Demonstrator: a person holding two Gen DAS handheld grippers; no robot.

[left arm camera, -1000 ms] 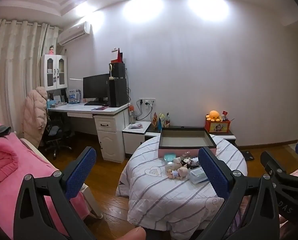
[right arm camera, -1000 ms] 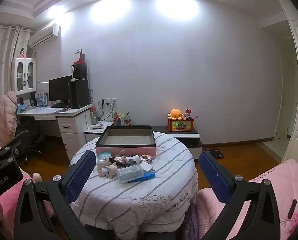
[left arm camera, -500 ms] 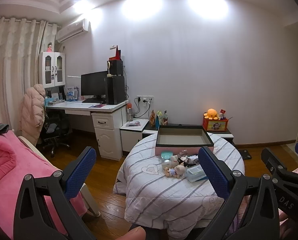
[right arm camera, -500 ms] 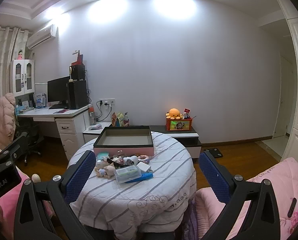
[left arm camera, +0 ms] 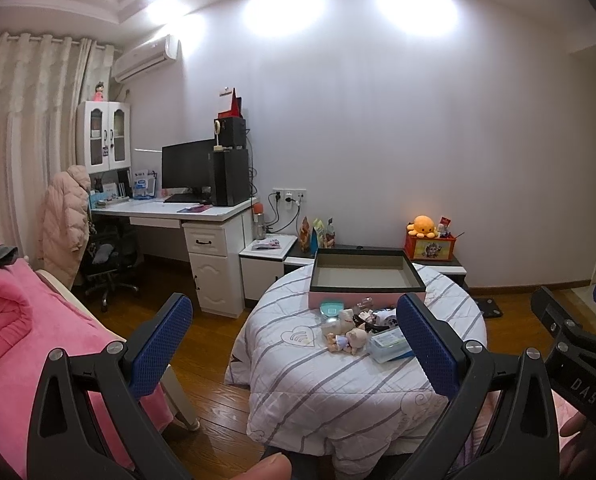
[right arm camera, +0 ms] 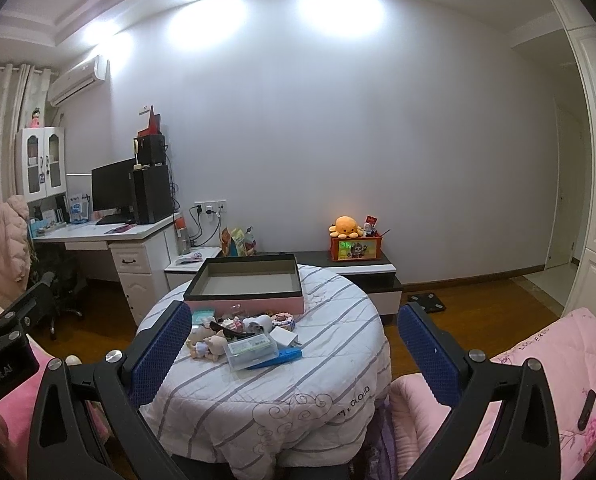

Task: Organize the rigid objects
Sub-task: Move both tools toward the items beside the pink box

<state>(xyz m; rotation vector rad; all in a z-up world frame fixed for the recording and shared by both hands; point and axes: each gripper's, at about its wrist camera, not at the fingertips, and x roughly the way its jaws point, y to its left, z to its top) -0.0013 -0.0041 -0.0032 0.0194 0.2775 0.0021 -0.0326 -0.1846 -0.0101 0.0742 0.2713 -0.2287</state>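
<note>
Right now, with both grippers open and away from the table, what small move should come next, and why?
Probably bring the right gripper forward and down toward the clear case at the near edge of the pile. Both grippers are open and empty, the left gripper too; the pink box behind the pile looks empty, and nothing has been picked up yet. The case lies nearest and mostly unobstructed.
</note>
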